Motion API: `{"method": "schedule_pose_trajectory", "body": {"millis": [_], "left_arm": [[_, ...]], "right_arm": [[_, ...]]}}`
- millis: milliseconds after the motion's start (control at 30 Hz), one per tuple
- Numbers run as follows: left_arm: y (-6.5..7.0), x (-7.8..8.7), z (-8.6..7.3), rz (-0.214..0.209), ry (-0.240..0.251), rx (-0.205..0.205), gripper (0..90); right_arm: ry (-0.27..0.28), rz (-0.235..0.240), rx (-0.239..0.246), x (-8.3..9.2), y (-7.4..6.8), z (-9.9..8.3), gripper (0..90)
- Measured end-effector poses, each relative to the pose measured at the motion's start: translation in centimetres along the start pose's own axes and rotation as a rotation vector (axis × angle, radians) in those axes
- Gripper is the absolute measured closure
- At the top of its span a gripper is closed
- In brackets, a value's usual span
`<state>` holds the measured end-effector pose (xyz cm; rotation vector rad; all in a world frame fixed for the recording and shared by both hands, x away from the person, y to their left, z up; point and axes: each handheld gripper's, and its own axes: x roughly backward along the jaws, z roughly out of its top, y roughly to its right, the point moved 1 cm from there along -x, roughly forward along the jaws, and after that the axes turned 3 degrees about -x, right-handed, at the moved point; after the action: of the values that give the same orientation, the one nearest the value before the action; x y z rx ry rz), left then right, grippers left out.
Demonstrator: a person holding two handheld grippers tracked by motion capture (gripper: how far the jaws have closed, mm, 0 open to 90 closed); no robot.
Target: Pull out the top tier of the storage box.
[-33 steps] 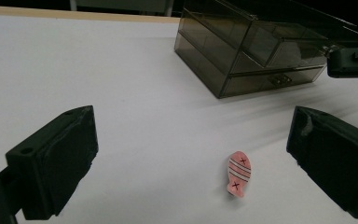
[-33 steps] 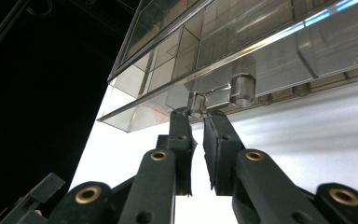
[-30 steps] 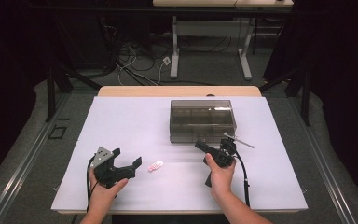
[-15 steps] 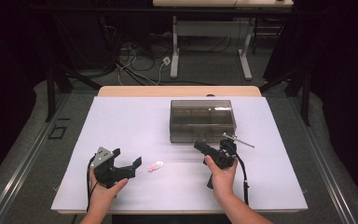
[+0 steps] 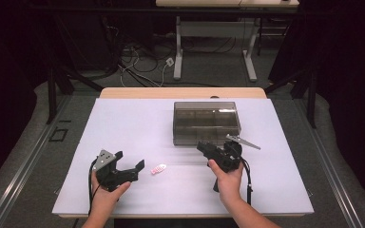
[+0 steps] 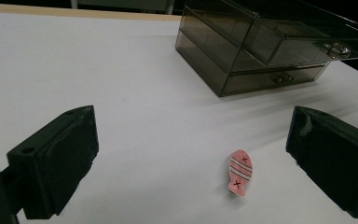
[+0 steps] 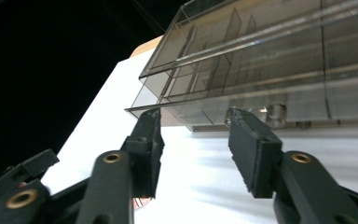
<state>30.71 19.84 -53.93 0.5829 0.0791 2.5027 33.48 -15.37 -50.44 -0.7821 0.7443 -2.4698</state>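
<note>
Work in hand: the right gripper is working at the front of the smoke-tinted clear plastic drawer box; the small pink striped fish-shaped piece is lying on the white table cover, between the two grippers and nearer the left one.
Right gripper: its jaws have just been opening and are standing parted with nothing between them, just in front of the small clear drawer knob.
Left gripper: released, jaws wide, pointing at the fish piece, which is lying flat ahead of them, untouched.
Drawer box handling: probably light, rigid, smooth-walled and likely to slide; taking the knob squarely is advisable.
Fish piece handling: judged thin, light and stiff; pinching across its narrow edges is advisable.
</note>
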Motion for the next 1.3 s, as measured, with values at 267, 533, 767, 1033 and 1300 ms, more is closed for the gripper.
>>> {"method": "schedule_pose_trajectory", "body": {"millis": [267,533,767,1033,1300], "left_arm": [[0.0,0.0,0.0,0.000,-0.001,-0.001,2.6],[0.0,0.0,0.0,-0.001,-0.002,-0.001,2.6],[0.0,-0.1,-0.1,-0.002,-0.004,0.002,2.6],[0.0,-0.1,-0.1,-0.002,-0.008,0.003,2.6],[-0.1,-0.2,-0.2,-0.002,-0.015,0.008,2.6]], "right_arm": [[-0.009,-0.018,0.087,-0.2,-0.6,0.3,48.1],[-0.033,-0.037,0.159,-0.5,-0.8,1.0,40.2],[-0.063,-0.065,0.228,-0.9,-0.8,1.3,35.6],[-0.083,-0.089,0.317,-1.0,-1.2,2.4,32.0],[-0.122,-0.091,0.383,-1.3,-1.4,4.0,31.6]]}}
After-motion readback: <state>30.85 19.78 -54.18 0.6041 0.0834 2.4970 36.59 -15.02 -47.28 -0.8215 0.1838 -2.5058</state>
